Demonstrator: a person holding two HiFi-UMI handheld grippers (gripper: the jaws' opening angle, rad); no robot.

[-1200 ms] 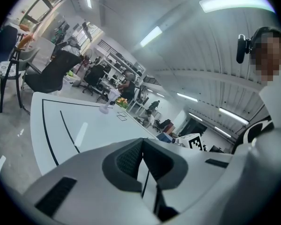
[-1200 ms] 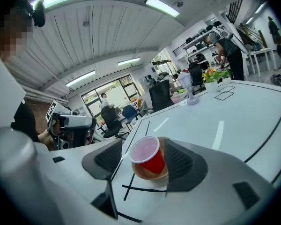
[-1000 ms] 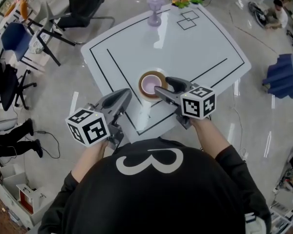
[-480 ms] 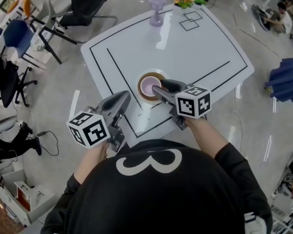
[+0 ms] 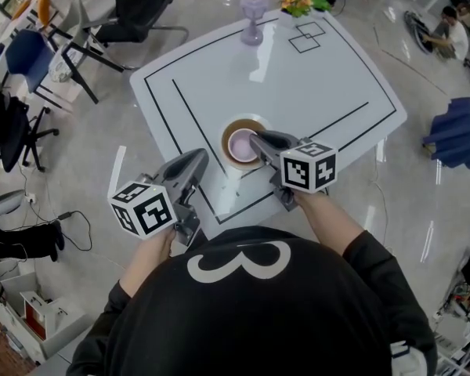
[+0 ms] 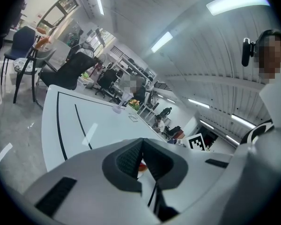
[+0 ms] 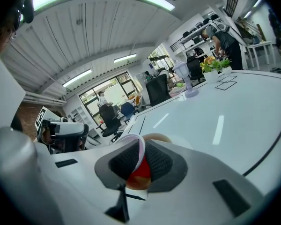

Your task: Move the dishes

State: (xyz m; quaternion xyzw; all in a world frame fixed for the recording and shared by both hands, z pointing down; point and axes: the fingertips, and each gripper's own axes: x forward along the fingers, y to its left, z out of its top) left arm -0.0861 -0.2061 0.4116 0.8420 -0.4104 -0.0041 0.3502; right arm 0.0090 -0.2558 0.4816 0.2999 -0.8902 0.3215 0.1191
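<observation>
A pale pink bowl (image 5: 239, 144) sits inside a brown plate (image 5: 228, 131) near the front of the white table (image 5: 329, 84). My right gripper (image 5: 256, 140) reaches in from the right. Its jaws have just been closing and now pinch the bowl's near rim. In the right gripper view the thin white rim (image 7: 139, 146) stands between the dark pads of that gripper (image 7: 141, 159), with the plate's tan edge (image 7: 163, 138) behind. My left gripper (image 5: 197, 160) hovers over the table's front left edge, left of the dishes. It is shut (image 6: 141, 154) on nothing.
A lilac vase (image 5: 252, 10) and a small bunch of flowers (image 5: 296, 1) stand at the table's far edge, next to two drawn squares (image 5: 305, 34). Black chairs (image 5: 137, 6) stand on the floor far left; a blue block (image 5: 458, 128) is right.
The right gripper's jaws have drawn together onto the bowl's rim. The left gripper has stayed where it was.
</observation>
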